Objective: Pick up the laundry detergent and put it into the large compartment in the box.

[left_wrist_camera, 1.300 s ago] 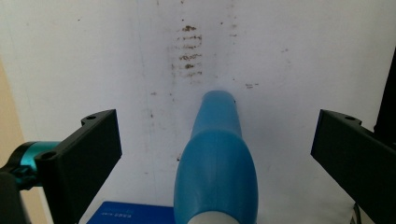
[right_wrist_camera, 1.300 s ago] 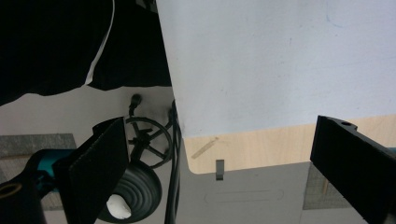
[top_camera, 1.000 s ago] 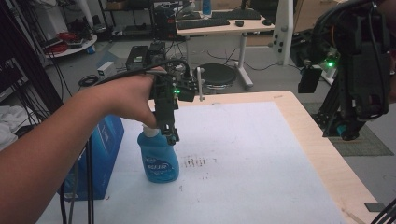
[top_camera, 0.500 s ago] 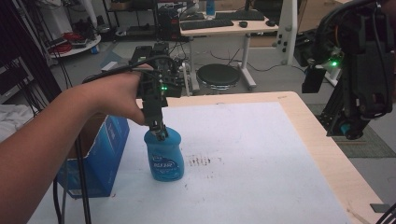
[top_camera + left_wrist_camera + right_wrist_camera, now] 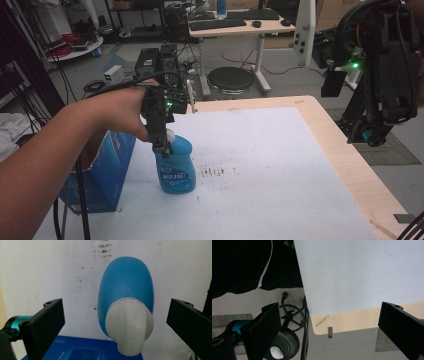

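Blue bottle (image 5: 175,167) stands on the white table (image 5: 280,165), and the left gripper (image 5: 162,145) hangs over its cap, jaws wide, ready to grab.

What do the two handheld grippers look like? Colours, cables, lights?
Left gripper: black body, green LED, black cable trailing back along a bare forearm. Right gripper: bulkier black frame, green LED, teal fitting low down. Both have flat black jaws with screw holes and teal joints.

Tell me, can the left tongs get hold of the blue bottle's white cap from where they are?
Probably yes. The left tongs hang open directly above the blue bottle, one jaw on either side of its white cap, with nothing between them. The blue box stands beside the bottle, not in the way.
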A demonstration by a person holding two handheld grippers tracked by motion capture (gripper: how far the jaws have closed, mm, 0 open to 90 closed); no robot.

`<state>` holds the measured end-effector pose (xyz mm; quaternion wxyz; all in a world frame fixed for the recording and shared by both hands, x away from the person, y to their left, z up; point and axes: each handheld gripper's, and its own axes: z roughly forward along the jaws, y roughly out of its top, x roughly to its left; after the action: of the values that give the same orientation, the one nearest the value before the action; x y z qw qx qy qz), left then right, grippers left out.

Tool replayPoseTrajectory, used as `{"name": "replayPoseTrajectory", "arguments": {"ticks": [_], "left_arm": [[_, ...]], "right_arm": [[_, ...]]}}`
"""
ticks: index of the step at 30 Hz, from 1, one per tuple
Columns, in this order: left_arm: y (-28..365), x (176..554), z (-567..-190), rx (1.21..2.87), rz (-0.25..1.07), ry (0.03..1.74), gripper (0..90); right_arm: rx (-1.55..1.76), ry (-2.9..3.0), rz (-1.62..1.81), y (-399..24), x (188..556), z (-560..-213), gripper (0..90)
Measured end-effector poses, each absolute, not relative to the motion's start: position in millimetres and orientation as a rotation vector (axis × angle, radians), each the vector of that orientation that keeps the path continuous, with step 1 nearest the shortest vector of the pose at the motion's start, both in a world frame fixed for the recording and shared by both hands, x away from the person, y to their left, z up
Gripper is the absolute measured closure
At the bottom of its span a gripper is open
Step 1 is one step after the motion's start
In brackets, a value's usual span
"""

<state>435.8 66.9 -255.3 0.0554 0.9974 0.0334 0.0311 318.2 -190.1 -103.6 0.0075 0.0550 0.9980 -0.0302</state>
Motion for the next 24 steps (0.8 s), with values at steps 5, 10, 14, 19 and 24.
{"name": "replayPoseTrajectory", "arguments": {"ticks": [5, 10, 14, 19, 24], "left_arm": [[68, 437, -260, 3.028, 0.075, 0.102, 1.6], [69, 439, -269, 3.042, 0.082, 0.097, 1.6], [69, 439, -275, 3.051, 0.076, 0.083, 1.6], [69, 440, -281, 3.056, 0.089, 0.072, 1.6], [68, 440, -286, 3.061, 0.091, 0.072, 1.6]], "right_arm": [[0.177, 3.124, -0.096, -190, 319, -105, 3.7], [0.182, 3.125, -0.099, -188, 320, -107, 3.7], [0.185, 3.129, -0.101, -187, 319, -109, 3.7], [0.181, 3.134, -0.094, -186, 321, -110, 3.7], [0.192, 3.132, -0.098, -185, 320, -108, 3.7]]}}
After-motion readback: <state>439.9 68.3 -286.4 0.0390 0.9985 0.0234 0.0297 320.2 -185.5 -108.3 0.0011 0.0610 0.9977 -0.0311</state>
